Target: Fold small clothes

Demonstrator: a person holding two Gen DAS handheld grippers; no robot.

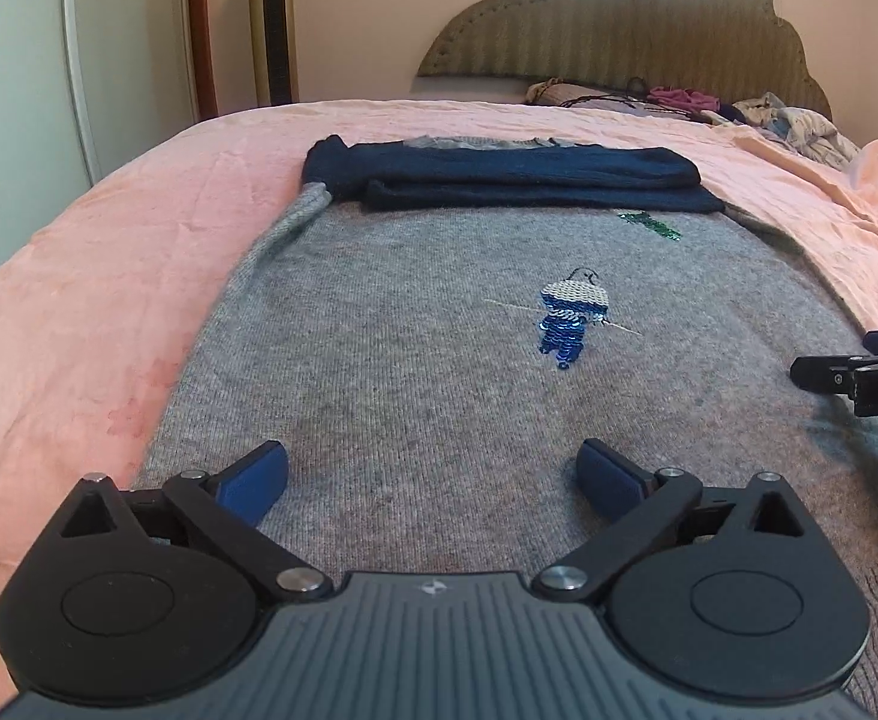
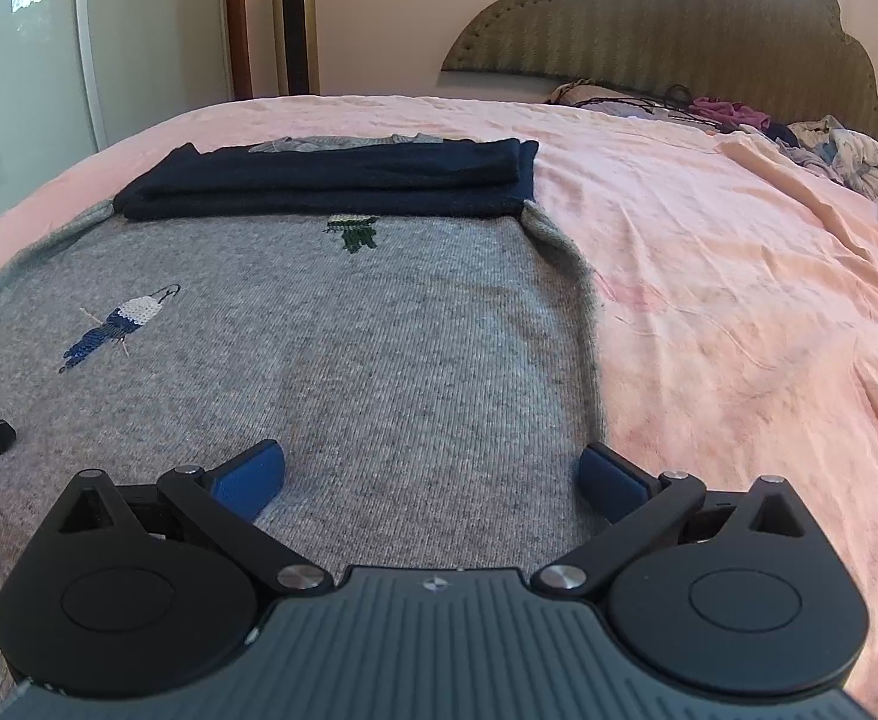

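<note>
A grey knit sweater (image 1: 415, 360) lies flat on the pink bed; it also shows in the right wrist view (image 2: 379, 348). Its navy sleeves (image 1: 511, 180) are folded across the far end (image 2: 343, 180). A blue sequin figure (image 1: 568, 315) and a green patch (image 1: 649, 223) decorate it. My left gripper (image 1: 433, 474) is open and empty, low over the sweater's near part. My right gripper (image 2: 433, 474) is open and empty over the sweater's near right edge; its tip shows in the left wrist view (image 1: 847, 378).
The pink bedsheet (image 2: 739, 312) spreads around the sweater. A pile of loose clothes (image 1: 799, 126) lies by the padded headboard (image 1: 619, 30) at the far right. A tall gold fan (image 1: 271, 18) and a glass door (image 1: 19, 60) stand beyond the bed at left.
</note>
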